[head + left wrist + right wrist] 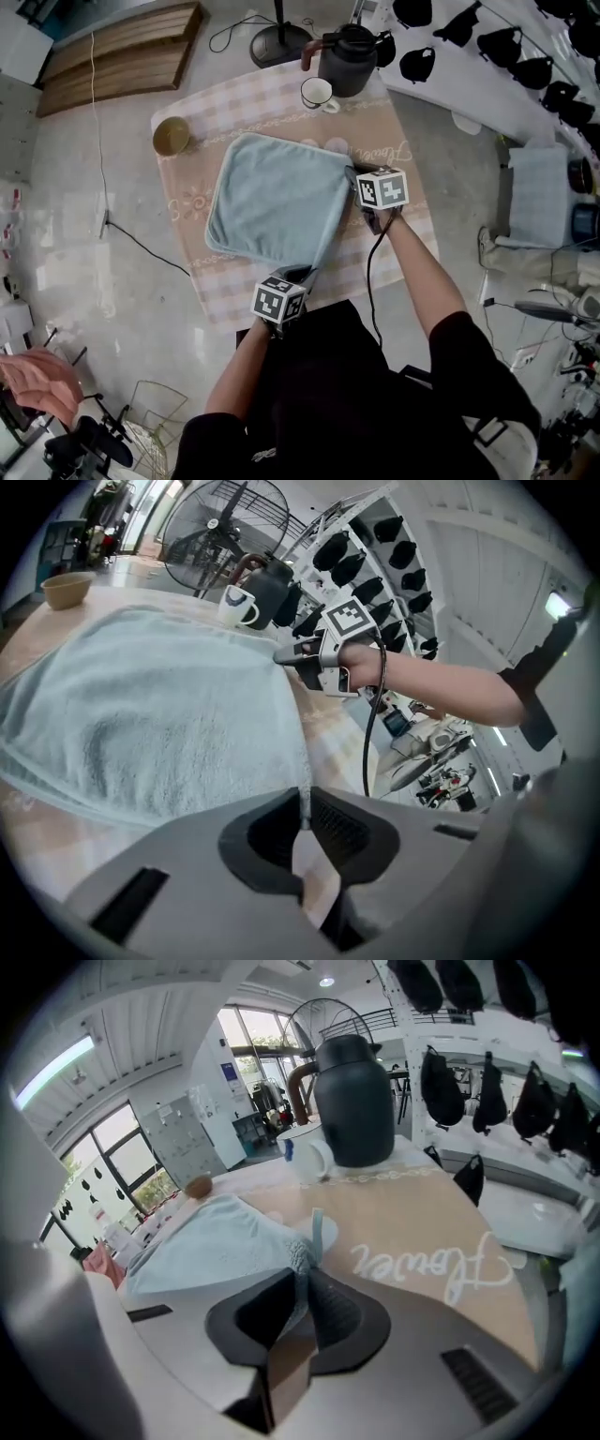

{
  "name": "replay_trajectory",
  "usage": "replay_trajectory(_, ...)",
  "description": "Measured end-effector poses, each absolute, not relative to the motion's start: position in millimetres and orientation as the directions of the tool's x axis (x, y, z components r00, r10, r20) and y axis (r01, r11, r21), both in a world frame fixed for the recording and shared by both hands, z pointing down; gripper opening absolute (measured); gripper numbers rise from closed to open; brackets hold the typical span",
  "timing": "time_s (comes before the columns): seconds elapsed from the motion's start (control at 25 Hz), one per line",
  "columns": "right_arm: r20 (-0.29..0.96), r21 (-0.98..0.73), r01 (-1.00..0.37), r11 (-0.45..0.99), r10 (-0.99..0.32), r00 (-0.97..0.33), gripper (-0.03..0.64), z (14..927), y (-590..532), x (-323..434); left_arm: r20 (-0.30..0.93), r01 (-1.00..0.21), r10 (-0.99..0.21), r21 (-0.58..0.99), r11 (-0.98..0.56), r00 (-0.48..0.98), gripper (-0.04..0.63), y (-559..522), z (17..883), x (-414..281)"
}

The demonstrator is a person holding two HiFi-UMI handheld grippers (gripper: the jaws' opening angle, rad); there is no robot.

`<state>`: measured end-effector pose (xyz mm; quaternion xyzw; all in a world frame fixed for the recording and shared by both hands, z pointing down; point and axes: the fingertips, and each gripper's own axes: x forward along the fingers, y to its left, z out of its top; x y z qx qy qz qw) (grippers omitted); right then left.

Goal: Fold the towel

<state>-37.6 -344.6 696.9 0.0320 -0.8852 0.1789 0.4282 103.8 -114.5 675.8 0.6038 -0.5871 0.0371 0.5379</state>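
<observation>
The pale blue terry towel (277, 202) lies spread flat in the middle of the table (220, 300), on a pink-and-cream checked cloth (234, 108). It is well apart from the dark jug (349, 58) and white mug (317, 92) at the far edge and from the tan bowl (171, 136) by the far left corner. The left tool (306, 275) is closed on the towel corner nearest the table's near edge, and its own view shows the hem pinched between the pads. The right tool (356, 174) is clamped on the next corner along, on the side facing the table's right edge, with terry bunched in its jaws. The hem between them looks slightly raised off the cloth, though the angle leaves that uncertain.

The step in hand seems to be the first fold, at the grasp. Next, both corners should rise together, cross toward the table's left edge and land squarely on the opposite corners, with the hem kept taut.
</observation>
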Motion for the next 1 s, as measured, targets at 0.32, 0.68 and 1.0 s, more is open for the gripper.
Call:
replay_trajectory(0.32,0.78,-0.245,-0.276,0.929,0.019,-0.625,0.044,685.1,-366.1,4.4,0.639,-0.754,-0.682,0.628,0.193,0.357,0.038,-119.5,663.0,112.3)
replay_trajectory(0.68,0.761,-0.207,-0.303,0.93,-0.042,-0.648,0.043,655.9,-347.0,-34.9,0.584,-0.707,-0.765,0.66,0.253,0.271,0.038,-95.8,640.0,71.1)
replay_trajectory(1.0,0.757,-0.188,-0.257,0.948,-0.027,-0.653,0.043,628.9,-311.0,-88.4,0.568,-0.655,-0.81,0.668,0.352,0.145,0.038,-53.8,632.1,10.0)
